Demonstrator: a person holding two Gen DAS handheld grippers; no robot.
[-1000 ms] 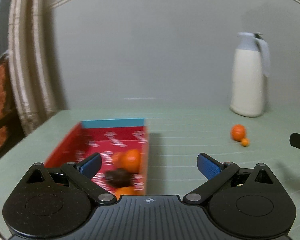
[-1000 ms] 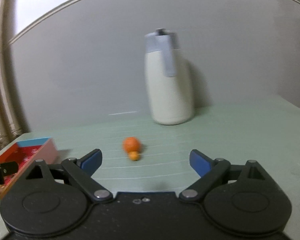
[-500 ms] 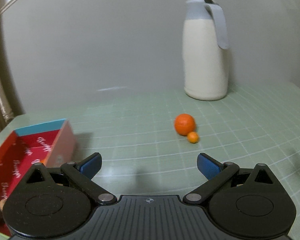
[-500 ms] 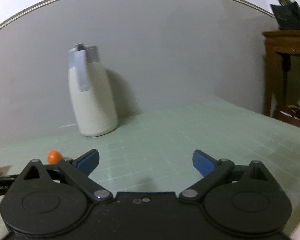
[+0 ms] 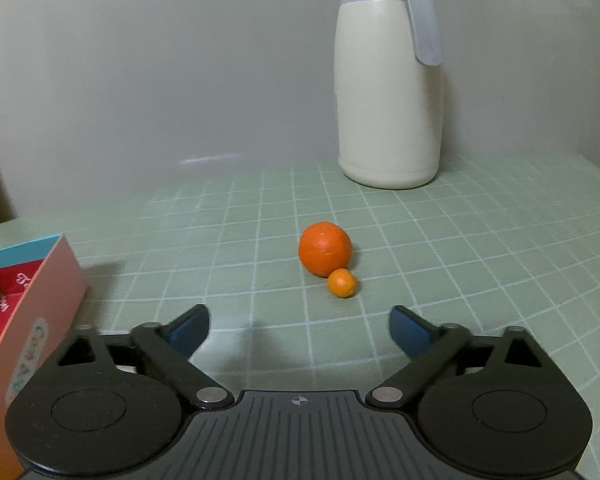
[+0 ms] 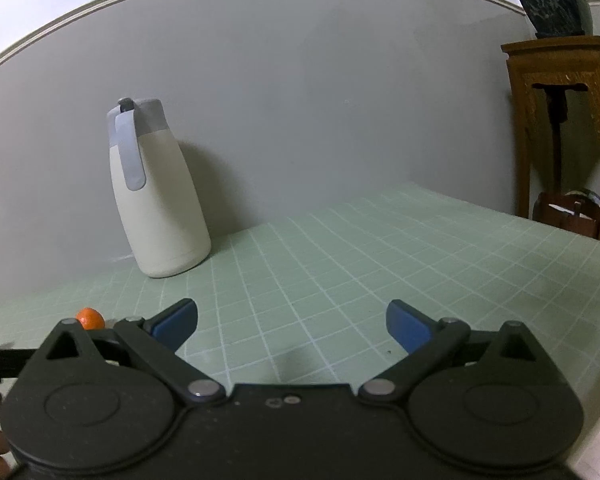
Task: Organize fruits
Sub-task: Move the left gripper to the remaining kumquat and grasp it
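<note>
An orange (image 5: 325, 248) lies on the green gridded mat with a small kumquat (image 5: 342, 283) touching its front right side. My left gripper (image 5: 299, 330) is open and empty, a short way in front of the two fruits and pointing at them. A red box (image 5: 28, 304) with a blue far rim stands at the left edge of the left wrist view. My right gripper (image 6: 292, 326) is open and empty over bare mat. In the right wrist view the orange (image 6: 90, 318) shows just past my left finger.
A cream jug with a grey lid and handle (image 5: 388, 92) stands by the wall behind the fruits; it also shows in the right wrist view (image 6: 156, 196). A wooden stand (image 6: 560, 128) with a potted plant is off the table's right end.
My left gripper has swung right from over the red box and now faces the orange and kumquat, closer to them. My right gripper has swung right, away from the fruits.
</note>
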